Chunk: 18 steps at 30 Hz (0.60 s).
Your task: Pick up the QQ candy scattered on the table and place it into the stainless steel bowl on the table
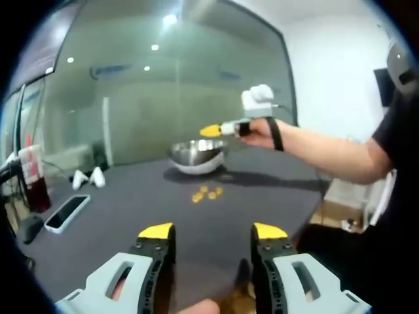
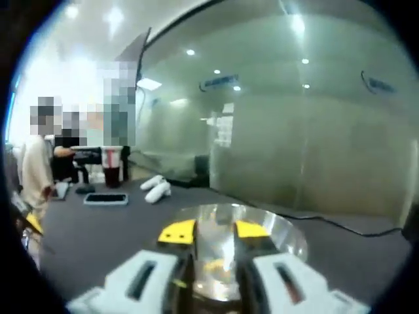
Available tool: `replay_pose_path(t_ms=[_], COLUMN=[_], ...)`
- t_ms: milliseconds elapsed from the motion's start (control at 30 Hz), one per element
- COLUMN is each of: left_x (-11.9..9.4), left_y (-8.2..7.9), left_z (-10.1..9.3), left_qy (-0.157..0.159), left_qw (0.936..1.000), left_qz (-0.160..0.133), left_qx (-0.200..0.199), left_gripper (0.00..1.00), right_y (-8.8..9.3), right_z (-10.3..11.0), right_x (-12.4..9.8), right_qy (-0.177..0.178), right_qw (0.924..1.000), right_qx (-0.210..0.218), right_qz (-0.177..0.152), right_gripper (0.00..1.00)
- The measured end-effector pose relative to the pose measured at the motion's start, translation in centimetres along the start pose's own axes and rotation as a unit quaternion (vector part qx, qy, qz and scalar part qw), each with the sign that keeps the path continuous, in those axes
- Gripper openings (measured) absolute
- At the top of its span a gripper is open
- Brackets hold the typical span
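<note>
Right gripper [image 2: 215, 231]: you are hovering over the stainless steel bowl [image 2: 281, 229], jaws slightly parted; whether they grip anything, you cannot tell. Release low, inside the rim. QQ candy [image 1: 207, 193]: lying just beside the bowl. Left gripper [image 1: 213, 230]: waiting wide open, holding nothing.

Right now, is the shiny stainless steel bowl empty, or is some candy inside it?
Not empty: the stainless steel bowl holds something yellow at its bottom, likely candy; too blurred to count.
</note>
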<state>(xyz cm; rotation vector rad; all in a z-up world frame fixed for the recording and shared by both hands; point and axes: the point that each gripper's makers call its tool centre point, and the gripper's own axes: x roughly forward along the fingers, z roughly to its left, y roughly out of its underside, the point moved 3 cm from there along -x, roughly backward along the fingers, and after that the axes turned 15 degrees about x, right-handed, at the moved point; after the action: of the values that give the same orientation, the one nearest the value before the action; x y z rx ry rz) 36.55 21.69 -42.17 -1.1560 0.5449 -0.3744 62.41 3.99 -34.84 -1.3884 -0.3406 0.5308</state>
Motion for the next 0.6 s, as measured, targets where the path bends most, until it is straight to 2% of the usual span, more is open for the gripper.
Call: replay_pose_path(t_ms=[300, 600], left_x=[0.04, -0.01], left_y=[0.15, 0.07], left_z=[-0.12, -0.29], left_qy=[0.002, 0.004], left_qw=[1.0000, 1.0000], left_qz=[0.004, 0.007], left_qx=[0.002, 0.006], left_gripper=[0.47, 0.48], right_y=[0.89, 0.38], right_z=[0.34, 0.39], right_x=[-0.38, -0.94], right_qy=[-0.003, -0.009], right_qw=[0.9999, 0.9998], right_qx=[0.003, 0.014], right_qz=[0.009, 0.004], right_gripper=[0.20, 0.20])
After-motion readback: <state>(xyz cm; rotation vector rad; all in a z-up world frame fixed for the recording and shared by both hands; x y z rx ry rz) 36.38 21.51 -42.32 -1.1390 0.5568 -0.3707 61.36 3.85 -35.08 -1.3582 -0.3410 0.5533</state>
